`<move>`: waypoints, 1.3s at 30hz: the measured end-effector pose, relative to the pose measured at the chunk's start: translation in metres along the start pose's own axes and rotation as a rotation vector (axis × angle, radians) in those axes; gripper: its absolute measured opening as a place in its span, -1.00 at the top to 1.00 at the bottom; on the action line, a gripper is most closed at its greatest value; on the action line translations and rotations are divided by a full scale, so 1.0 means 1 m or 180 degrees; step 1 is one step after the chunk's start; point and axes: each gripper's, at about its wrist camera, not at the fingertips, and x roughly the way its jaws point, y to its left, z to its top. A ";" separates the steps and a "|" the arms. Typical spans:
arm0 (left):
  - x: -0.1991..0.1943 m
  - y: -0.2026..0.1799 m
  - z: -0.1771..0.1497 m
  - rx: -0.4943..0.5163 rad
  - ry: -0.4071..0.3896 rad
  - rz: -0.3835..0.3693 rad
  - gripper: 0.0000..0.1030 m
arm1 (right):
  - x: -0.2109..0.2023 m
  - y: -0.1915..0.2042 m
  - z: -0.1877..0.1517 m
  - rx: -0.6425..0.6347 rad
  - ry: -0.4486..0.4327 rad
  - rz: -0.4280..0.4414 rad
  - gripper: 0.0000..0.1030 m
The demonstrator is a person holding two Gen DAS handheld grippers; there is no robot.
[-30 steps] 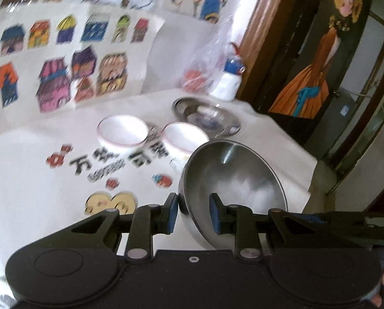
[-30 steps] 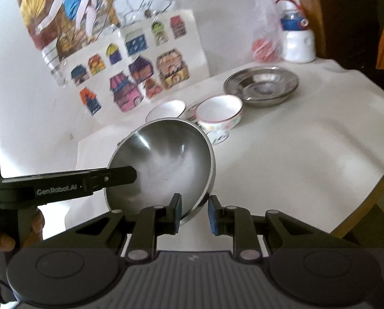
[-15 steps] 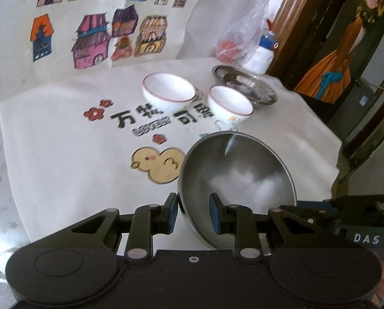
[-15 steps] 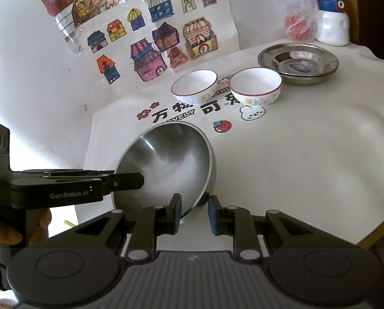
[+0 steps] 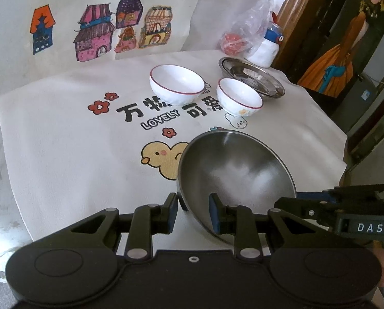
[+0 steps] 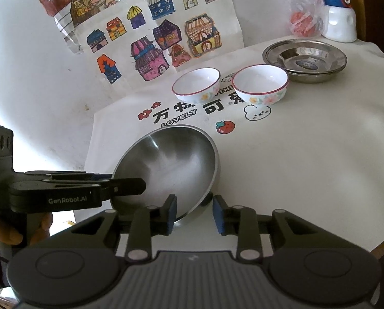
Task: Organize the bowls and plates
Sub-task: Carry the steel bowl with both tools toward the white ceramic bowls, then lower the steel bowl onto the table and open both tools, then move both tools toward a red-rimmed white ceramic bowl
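Note:
A large steel bowl (image 5: 240, 177) (image 6: 171, 167) rests tilted on the white tablecloth (image 5: 63, 141). My left gripper (image 5: 193, 212) has its jaws around the bowl's near rim, slightly apart. My right gripper (image 6: 194, 212) straddles the opposite rim with a wider gap. Two white red-rimmed bowls (image 5: 176, 83) (image 5: 239, 99) stand side by side further back; they also show in the right wrist view (image 6: 197, 85) (image 6: 261, 83). Stacked steel plates (image 5: 251, 78) (image 6: 305, 59) sit at the far right.
A white and blue bottle (image 6: 338, 18) and a plastic bag with something red (image 6: 304, 18) stand behind the plates. Drawings of houses hang on the wall (image 5: 96, 31). The table's rounded edge (image 6: 382, 242) runs at the right.
The steel bowl came down towards me and onto the cloth, away from the white bowls. Both grippers' jaws have widened on its rim, the right more than the left.

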 end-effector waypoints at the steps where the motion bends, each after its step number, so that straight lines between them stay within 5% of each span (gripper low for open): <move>1: 0.001 0.001 0.000 -0.0012 0.0017 -0.0016 0.45 | 0.000 0.000 0.000 -0.0017 -0.0018 -0.0007 0.32; 6: 0.002 0.003 -0.001 0.0029 -0.0011 -0.0003 0.30 | -0.003 -0.004 0.000 -0.0036 -0.0108 -0.0021 0.07; 10: -0.004 0.012 0.000 -0.0005 -0.0071 0.0019 -0.01 | -0.010 -0.008 0.000 -0.0072 -0.0224 -0.0073 -0.14; 22: -0.033 0.040 0.014 -0.0109 -0.0485 0.0267 -0.55 | -0.031 -0.026 0.012 0.0074 -0.0778 -0.0131 -0.93; 29: -0.028 0.033 0.041 -0.0035 -0.0656 0.0242 -0.82 | -0.024 -0.049 0.025 0.0403 -0.0976 -0.0353 -1.00; 39: 0.014 -0.003 0.105 0.0556 -0.0771 0.0162 -0.98 | 0.001 -0.082 0.050 0.0750 -0.1074 -0.0495 -1.00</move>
